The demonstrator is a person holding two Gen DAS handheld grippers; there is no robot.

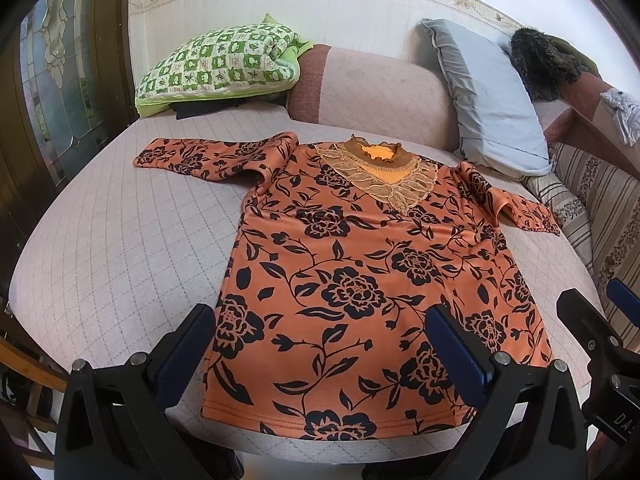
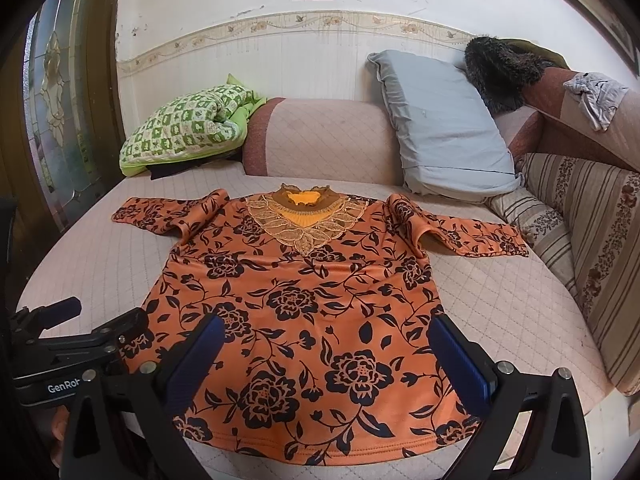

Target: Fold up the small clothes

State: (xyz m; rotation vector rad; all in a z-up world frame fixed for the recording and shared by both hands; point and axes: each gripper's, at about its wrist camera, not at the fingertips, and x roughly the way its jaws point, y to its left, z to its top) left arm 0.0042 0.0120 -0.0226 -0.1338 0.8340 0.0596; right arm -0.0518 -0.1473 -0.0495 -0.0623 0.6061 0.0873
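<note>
An orange top with a black flower print lies flat and face up on the quilted pink seat, collar away from me, both sleeves spread sideways. Its lace collar points to the backrest. My left gripper hovers open over the hem's left part, nothing between its blue pads. My right gripper is open too, above the hem's middle and right part. In the left wrist view the right gripper shows at the right edge; in the right wrist view the left gripper shows at the left.
A green checked quilt sits at the back left. A grey-blue pillow leans on the backrest, with a dark furry item behind it. A striped cushion borders the right side; a wooden door stands left.
</note>
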